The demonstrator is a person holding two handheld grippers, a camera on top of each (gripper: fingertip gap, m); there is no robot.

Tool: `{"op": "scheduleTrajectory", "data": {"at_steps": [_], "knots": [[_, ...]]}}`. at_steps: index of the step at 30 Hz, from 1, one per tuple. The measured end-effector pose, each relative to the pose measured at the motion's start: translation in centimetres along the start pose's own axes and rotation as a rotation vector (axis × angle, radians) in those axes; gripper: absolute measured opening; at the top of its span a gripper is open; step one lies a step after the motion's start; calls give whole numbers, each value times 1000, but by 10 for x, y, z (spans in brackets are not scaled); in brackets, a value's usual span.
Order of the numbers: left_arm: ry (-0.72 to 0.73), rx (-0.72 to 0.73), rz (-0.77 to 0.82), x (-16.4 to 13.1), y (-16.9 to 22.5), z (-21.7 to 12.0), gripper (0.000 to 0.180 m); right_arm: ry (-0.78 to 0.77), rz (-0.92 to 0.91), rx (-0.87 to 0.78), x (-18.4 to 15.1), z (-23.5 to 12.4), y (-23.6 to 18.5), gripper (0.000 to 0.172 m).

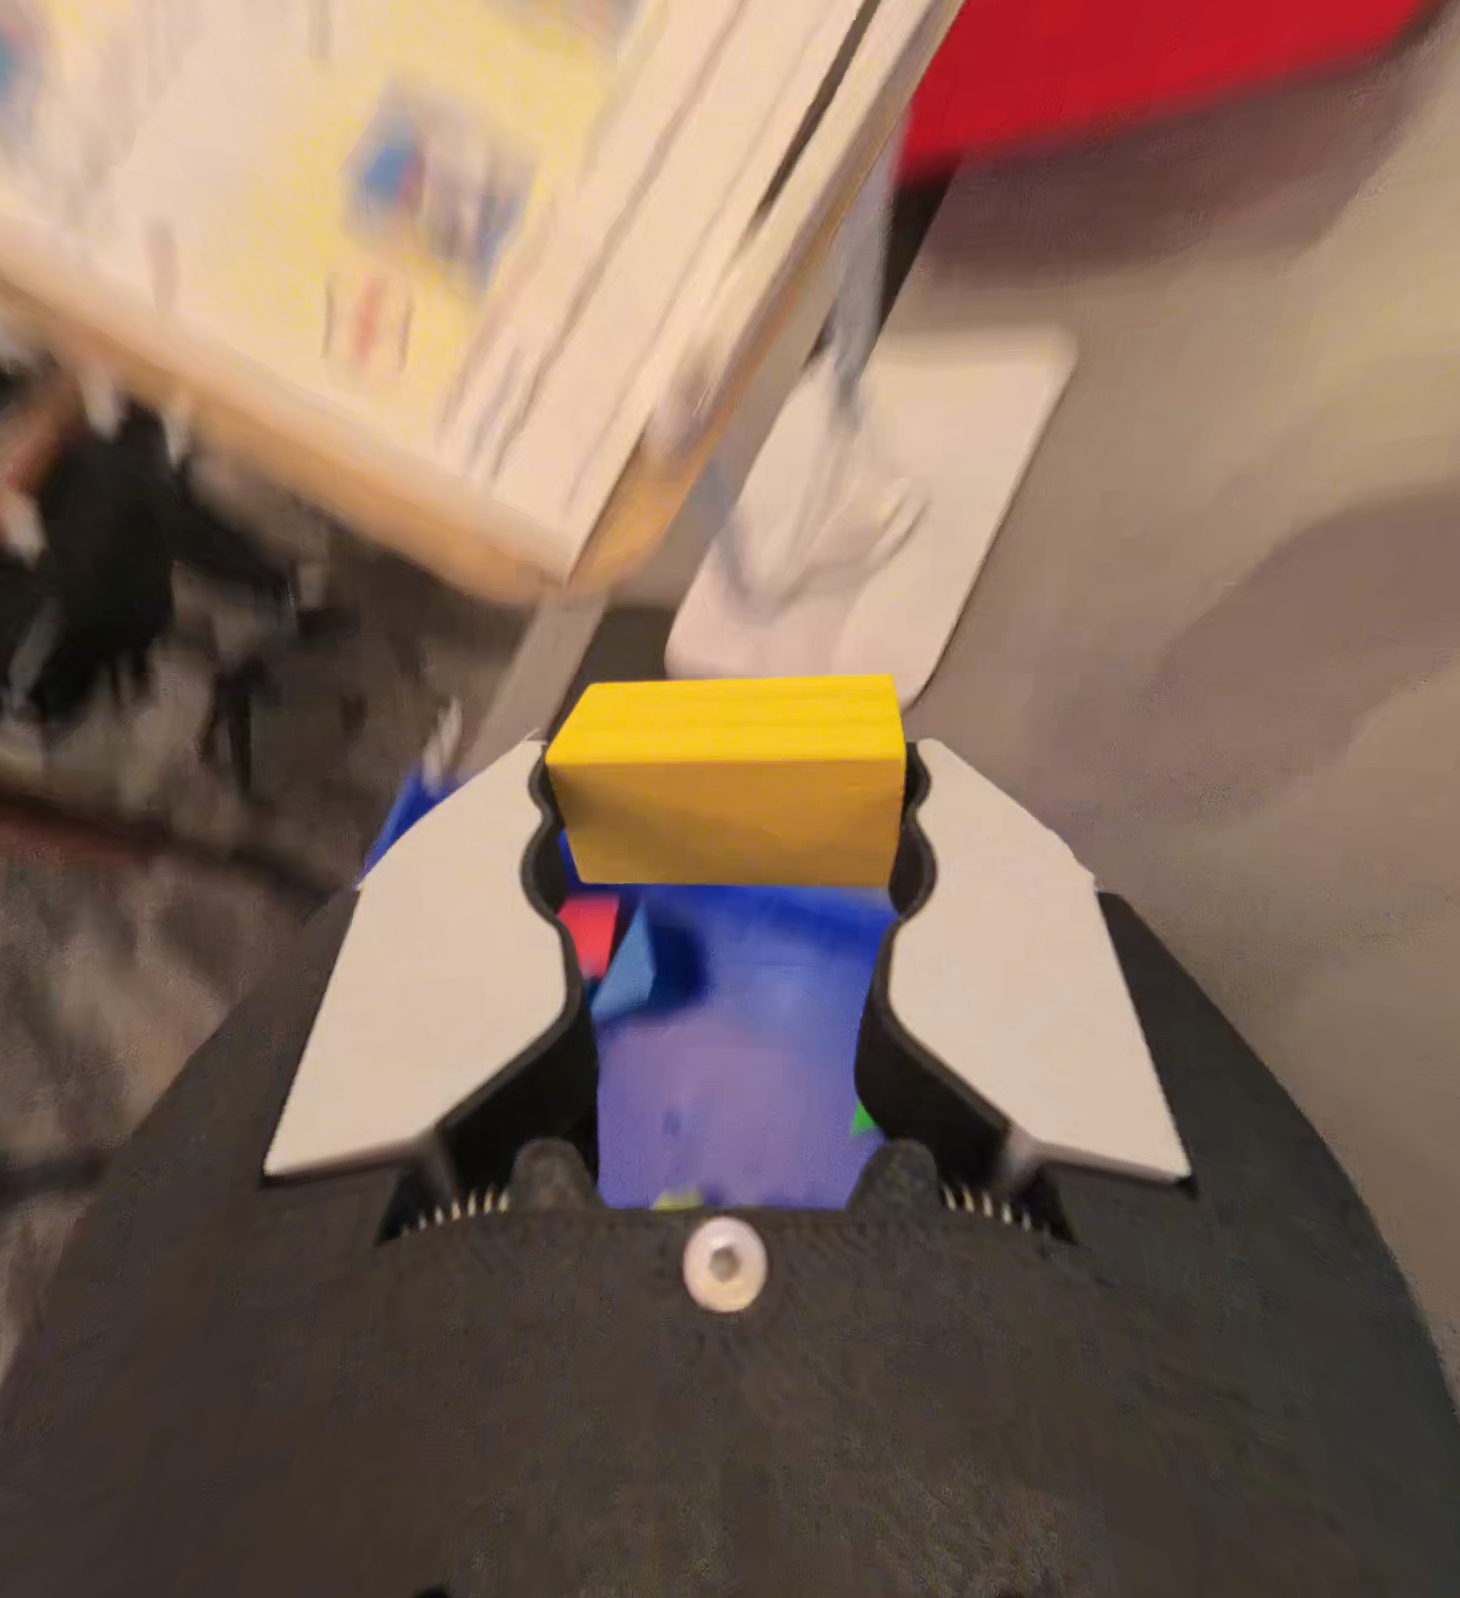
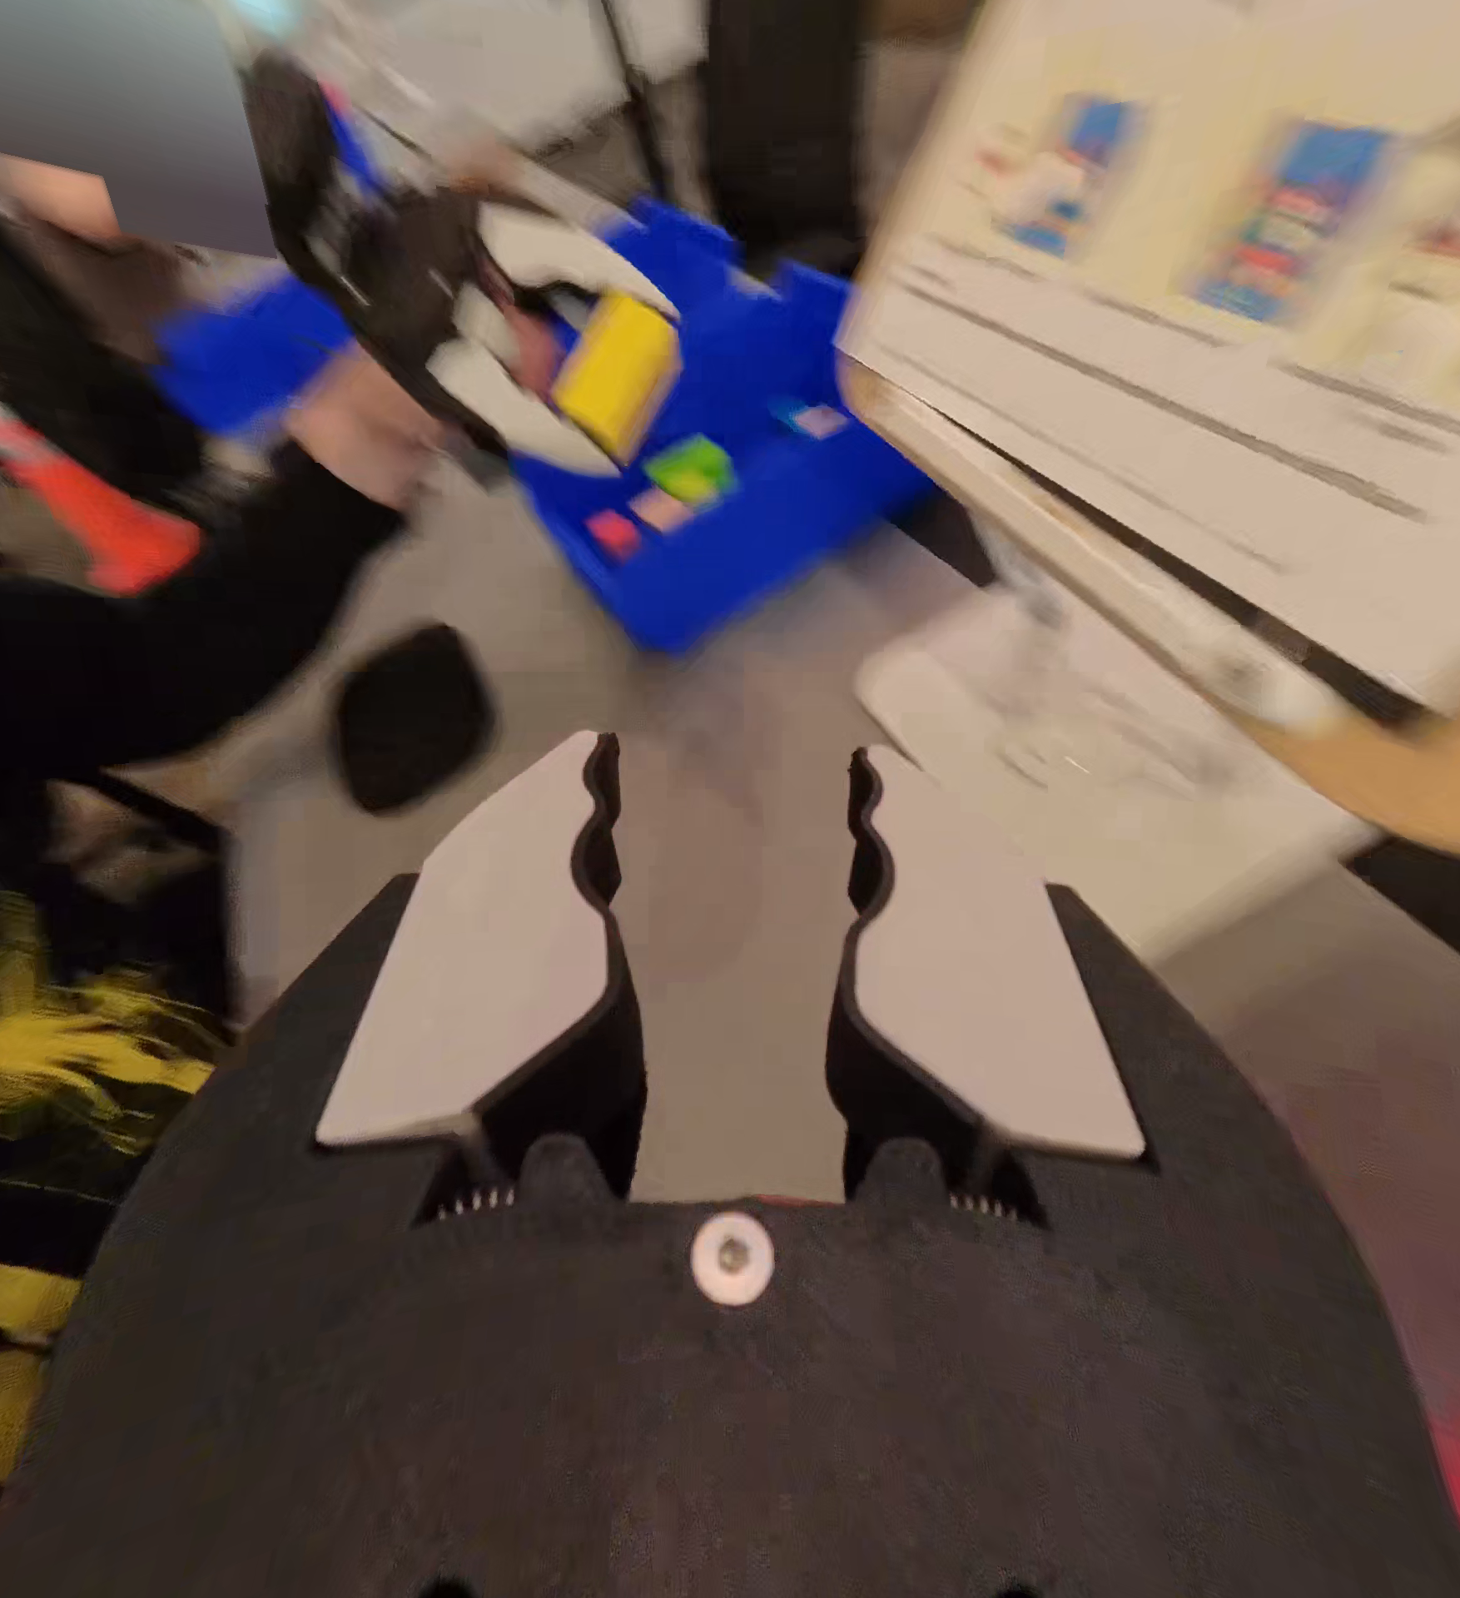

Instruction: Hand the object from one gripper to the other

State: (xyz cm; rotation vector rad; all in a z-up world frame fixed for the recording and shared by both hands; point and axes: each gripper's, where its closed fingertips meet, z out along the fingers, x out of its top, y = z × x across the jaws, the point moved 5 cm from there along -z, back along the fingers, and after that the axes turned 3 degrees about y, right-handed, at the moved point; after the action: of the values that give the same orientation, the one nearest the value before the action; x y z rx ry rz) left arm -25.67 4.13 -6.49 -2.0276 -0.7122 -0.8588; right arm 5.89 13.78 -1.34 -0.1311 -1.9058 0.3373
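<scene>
My left gripper is shut on a yellow rectangular block; both pads press on its short ends and hold it above a blue bin. In the right wrist view the left gripper shows at upper left with the yellow block between its fingers, over the blue bin. My right gripper is open and empty above the grey floor, well apart from the block.
The blue bin holds small coloured blocks: a green one, a red one, and red and light blue ones. A white cabinet looms at right. A white flat base lies on the floor. A person's dark sleeve is at left. The gap from one gripper's tips to the other's is roughly 30 cm. The right tips stand about 20 cm off the white cabinet.
</scene>
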Motion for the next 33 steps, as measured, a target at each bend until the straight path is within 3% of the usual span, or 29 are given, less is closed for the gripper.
{"op": "scheduleTrajectory", "data": {"at_steps": [2,6,10,12,13,16,18,19,24,28,33], "knots": [[211,-23,115,51,37,-5,75,53,64,195,6,39,-25,52],[370,-51,283,111,92,0,74,116,225,505,8,91,-56,59],[460,-57,342,135,116,5,74,107,263,632,5,109,-74,54],[483,-29,377,140,120,6,74,115,258,644,5,110,-77,37],[489,-22,380,141,120,6,74,115,263,637,5,108,-77,36],[488,2,391,141,121,11,73,96,203,545,6,98,-73,35],[507,41,339,144,114,9,92,87,143,432,12,75,-62,34],[510,64,314,144,107,6,93,78,107,352,15,58,-51,34],[413,144,251,118,72,-7,79,-91,5,-336,3,-69,62,34],[309,190,221,90,55,-8,68,-347,97,-596,-50,-136,142,34],[190,225,165,65,41,-4,67,-683,186,-656,-136,-143,195,35]]}}
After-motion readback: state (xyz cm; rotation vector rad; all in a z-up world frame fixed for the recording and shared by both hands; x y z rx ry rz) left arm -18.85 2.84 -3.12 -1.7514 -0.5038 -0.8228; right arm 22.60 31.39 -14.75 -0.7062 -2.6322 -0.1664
